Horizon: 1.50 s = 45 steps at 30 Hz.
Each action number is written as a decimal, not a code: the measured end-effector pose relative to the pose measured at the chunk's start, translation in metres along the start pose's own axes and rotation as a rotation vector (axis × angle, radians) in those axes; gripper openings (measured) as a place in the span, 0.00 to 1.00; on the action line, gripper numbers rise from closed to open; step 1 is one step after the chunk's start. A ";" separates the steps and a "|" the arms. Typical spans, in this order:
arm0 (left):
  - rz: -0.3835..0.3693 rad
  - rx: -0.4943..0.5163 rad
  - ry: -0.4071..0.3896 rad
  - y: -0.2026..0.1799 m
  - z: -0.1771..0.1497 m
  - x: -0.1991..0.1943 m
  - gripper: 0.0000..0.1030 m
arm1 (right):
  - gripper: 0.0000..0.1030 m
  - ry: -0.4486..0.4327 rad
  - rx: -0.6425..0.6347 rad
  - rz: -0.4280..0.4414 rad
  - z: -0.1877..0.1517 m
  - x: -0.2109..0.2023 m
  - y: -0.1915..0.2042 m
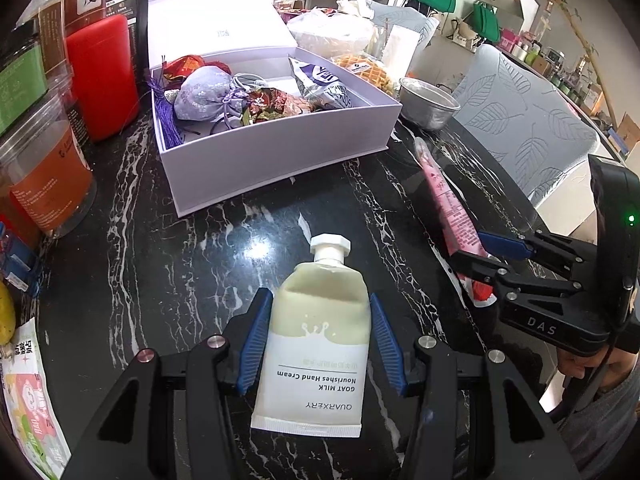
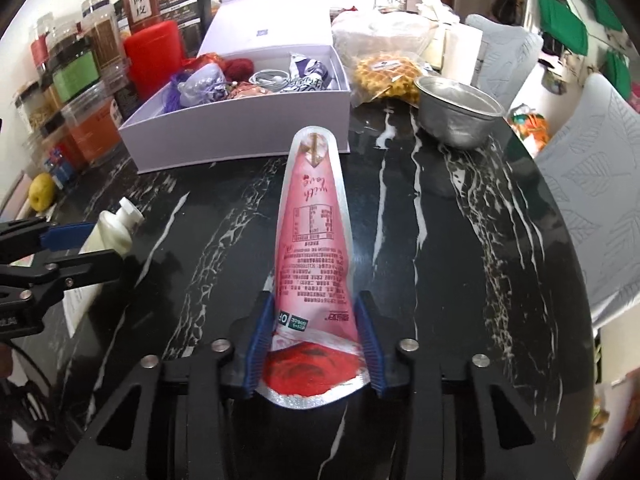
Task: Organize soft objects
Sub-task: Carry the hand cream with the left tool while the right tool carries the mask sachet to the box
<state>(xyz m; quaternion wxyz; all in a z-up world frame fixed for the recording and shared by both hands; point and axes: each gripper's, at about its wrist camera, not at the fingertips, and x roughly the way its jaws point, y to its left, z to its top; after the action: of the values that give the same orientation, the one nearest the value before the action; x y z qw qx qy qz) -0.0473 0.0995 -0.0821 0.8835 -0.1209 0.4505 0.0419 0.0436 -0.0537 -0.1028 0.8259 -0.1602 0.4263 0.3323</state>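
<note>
Both views are bright and evenly lit, with daylight-like light coming from above and behind the scene. The polished black marble table [image 1: 192, 248] throws back a soft white glare patch just beyond the hand cream tube [image 1: 316, 336], and the open lid of the white box [image 1: 216, 20] is nearly washed out. Shadows under objects are faint and short. Fisheye bending curves the table's rim and stretches the jars [image 2: 80, 80] at the left edge; the corners fall to black. The centre is sharp, and far shelves look slightly soft.
</note>
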 end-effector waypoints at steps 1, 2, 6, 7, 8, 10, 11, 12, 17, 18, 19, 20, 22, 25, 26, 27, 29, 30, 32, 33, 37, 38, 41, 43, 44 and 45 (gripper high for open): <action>-0.002 0.001 -0.001 0.000 0.000 0.000 0.48 | 0.36 -0.005 0.016 0.003 -0.001 -0.001 -0.001; -0.003 0.003 -0.003 0.000 0.000 -0.001 0.48 | 0.36 -0.013 0.028 0.006 -0.002 -0.003 -0.002; -0.002 0.010 -0.014 0.000 0.000 -0.006 0.48 | 0.35 -0.032 0.069 0.041 -0.006 -0.007 -0.003; -0.003 0.009 -0.016 0.000 0.000 -0.007 0.48 | 0.35 -0.035 0.080 0.047 -0.007 -0.008 -0.004; -0.004 0.009 -0.020 0.000 0.001 -0.008 0.48 | 0.35 -0.036 0.085 0.049 -0.008 -0.009 -0.004; -0.003 0.010 -0.027 -0.001 0.001 -0.011 0.48 | 0.35 -0.040 0.095 0.054 -0.009 -0.011 -0.003; -0.002 0.011 -0.031 -0.002 0.001 -0.012 0.48 | 0.35 -0.042 0.101 0.057 -0.010 -0.011 -0.004; -0.002 0.013 -0.036 -0.002 0.002 -0.014 0.48 | 0.35 -0.044 0.105 0.061 -0.010 -0.012 -0.003; -0.005 0.021 -0.051 -0.005 0.005 -0.020 0.48 | 0.35 -0.068 0.114 0.059 -0.009 -0.021 -0.002; -0.006 0.023 -0.055 -0.005 0.005 -0.022 0.48 | 0.35 -0.073 0.116 0.059 -0.009 -0.023 -0.001; -0.006 0.026 -0.060 -0.006 0.006 -0.023 0.48 | 0.35 -0.078 0.117 0.060 -0.009 -0.026 -0.001; -0.007 0.028 -0.064 -0.007 0.006 -0.025 0.48 | 0.35 -0.083 0.118 0.059 -0.009 -0.028 -0.001; -0.009 0.031 -0.075 -0.008 0.007 -0.029 0.48 | 0.35 -0.094 0.118 0.059 -0.008 -0.033 0.000; -0.011 0.039 -0.097 -0.010 0.010 -0.038 0.48 | 0.35 -0.114 0.119 0.061 -0.007 -0.043 0.001; -0.011 0.042 -0.106 -0.010 0.011 -0.041 0.48 | 0.35 -0.122 0.117 0.062 -0.006 -0.047 0.003; -0.010 0.046 -0.115 -0.010 0.012 -0.044 0.48 | 0.35 -0.128 0.116 0.061 -0.005 -0.051 0.003; -0.008 0.053 -0.136 -0.011 0.016 -0.052 0.48 | 0.35 -0.144 0.112 0.060 -0.002 -0.058 0.006; -0.006 0.056 -0.148 -0.011 0.018 -0.056 0.48 | 0.35 -0.153 0.111 0.061 0.000 -0.062 0.007; -0.004 0.060 -0.167 -0.012 0.022 -0.062 0.48 | 0.35 -0.169 0.108 0.062 0.003 -0.069 0.008; -0.003 0.063 -0.179 -0.012 0.024 -0.066 0.48 | 0.35 -0.179 0.105 0.062 0.005 -0.073 0.009; -0.004 0.071 -0.220 -0.013 0.035 -0.078 0.48 | 0.35 -0.206 0.088 0.066 0.015 -0.085 0.013; -0.004 0.074 -0.230 -0.014 0.038 -0.080 0.48 | 0.35 -0.213 0.086 0.068 0.018 -0.088 0.013; 0.005 0.084 -0.265 -0.015 0.048 -0.089 0.48 | 0.35 -0.236 0.076 0.070 0.029 -0.096 0.014; 0.013 0.086 -0.282 -0.015 0.055 -0.093 0.48 | 0.35 -0.250 0.068 0.071 0.036 -0.101 0.014; 0.015 0.085 -0.293 -0.014 0.060 -0.095 0.48 | 0.35 -0.258 0.063 0.073 0.040 -0.103 0.014; 0.016 0.083 -0.303 -0.013 0.064 -0.098 0.48 | 0.35 -0.266 0.058 0.074 0.044 -0.105 0.015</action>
<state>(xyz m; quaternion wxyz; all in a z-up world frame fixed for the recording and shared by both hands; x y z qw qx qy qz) -0.0523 0.1062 0.0349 0.9453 -0.0728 0.3145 0.0479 0.0160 -0.0626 0.0082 0.8666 -0.0749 0.3281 0.3685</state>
